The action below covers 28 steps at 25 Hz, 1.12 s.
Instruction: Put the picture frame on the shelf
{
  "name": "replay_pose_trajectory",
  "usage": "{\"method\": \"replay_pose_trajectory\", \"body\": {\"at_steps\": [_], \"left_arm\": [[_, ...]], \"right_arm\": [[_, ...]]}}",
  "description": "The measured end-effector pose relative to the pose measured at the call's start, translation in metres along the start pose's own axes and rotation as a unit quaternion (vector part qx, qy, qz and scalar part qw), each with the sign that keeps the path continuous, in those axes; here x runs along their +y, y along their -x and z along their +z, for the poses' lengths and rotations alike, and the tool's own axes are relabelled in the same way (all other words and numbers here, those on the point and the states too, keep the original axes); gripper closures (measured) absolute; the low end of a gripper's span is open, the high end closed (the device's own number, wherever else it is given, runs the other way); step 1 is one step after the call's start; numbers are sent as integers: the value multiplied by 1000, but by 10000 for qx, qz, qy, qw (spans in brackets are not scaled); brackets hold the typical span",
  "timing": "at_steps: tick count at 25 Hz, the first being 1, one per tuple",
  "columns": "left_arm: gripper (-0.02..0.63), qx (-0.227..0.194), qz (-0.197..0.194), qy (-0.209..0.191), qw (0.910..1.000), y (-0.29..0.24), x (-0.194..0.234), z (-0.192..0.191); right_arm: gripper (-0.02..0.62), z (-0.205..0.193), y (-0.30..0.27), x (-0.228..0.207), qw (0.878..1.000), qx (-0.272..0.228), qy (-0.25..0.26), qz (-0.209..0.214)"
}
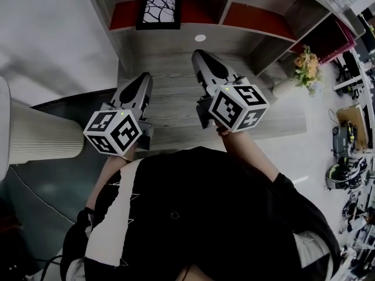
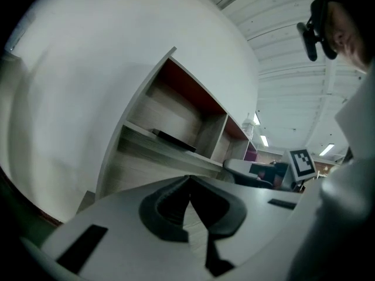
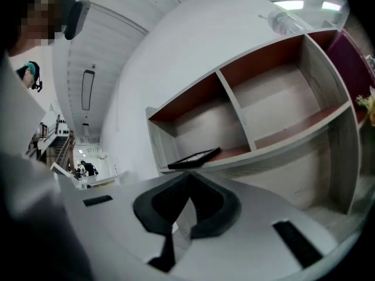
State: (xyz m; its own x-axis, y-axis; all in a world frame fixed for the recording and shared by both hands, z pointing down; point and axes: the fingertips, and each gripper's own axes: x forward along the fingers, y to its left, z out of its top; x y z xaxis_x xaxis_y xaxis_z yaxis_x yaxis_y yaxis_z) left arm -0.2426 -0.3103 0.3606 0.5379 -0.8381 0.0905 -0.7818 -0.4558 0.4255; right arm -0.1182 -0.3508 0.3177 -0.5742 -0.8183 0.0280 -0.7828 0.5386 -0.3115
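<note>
Dark cloth of the person's top (image 1: 199, 215) fills the bottom of the head view, and both forearms reach out from it. Each hand carries a gripper with a marker cube (image 1: 112, 132) at its rear.

The left gripper (image 1: 142, 79) has its jaws closed, tips meeting and nothing between them. The right gripper (image 1: 200, 55) reaches a little further forward. Its jaws are also together and empty, as its own view shows.

Ahead of both sets of jaws stands the wooden shelf (image 1: 246, 40), with red-lined compartments. The picture frame (image 1: 159, 11) lies flat in the left compartment, black-edged with a white, dark-veined face. It is beyond the jaw tips and apart from them, roughly between the lines of the two grippers. In the right gripper view it sits just above the closed tips, and in the left gripper view above them and slightly left.

Off to the right of the right jaws, near the shelf's end, are some orange flowers (image 1: 307, 66).
</note>
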Motion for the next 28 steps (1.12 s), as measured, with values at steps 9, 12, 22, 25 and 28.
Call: {"method": "replay_pose_trajectory", "body": {"at_steps": [9,12,22,25,28], "left_arm": [[594,-121,272,-39,9996,-3,-15,3],[594,-137,334,-39,9993,-3,-15,2],[594,-126,409,-51,9991,-3,-17,-1],[594,-127,410,-55,9991,-4,-17,0],[594,-130,415,-62,9990,-5,-15,1]], "right_arm": [[592,9,2,-5,9993,120,172,324],[591,5,1,-5,9988,219,196,385],[591,-2,1,-6,9980,348,206,485],[591,-2,0,-7,9980,344,203,486],[591,-3,-1,-8,9981,347,195,473]]}}
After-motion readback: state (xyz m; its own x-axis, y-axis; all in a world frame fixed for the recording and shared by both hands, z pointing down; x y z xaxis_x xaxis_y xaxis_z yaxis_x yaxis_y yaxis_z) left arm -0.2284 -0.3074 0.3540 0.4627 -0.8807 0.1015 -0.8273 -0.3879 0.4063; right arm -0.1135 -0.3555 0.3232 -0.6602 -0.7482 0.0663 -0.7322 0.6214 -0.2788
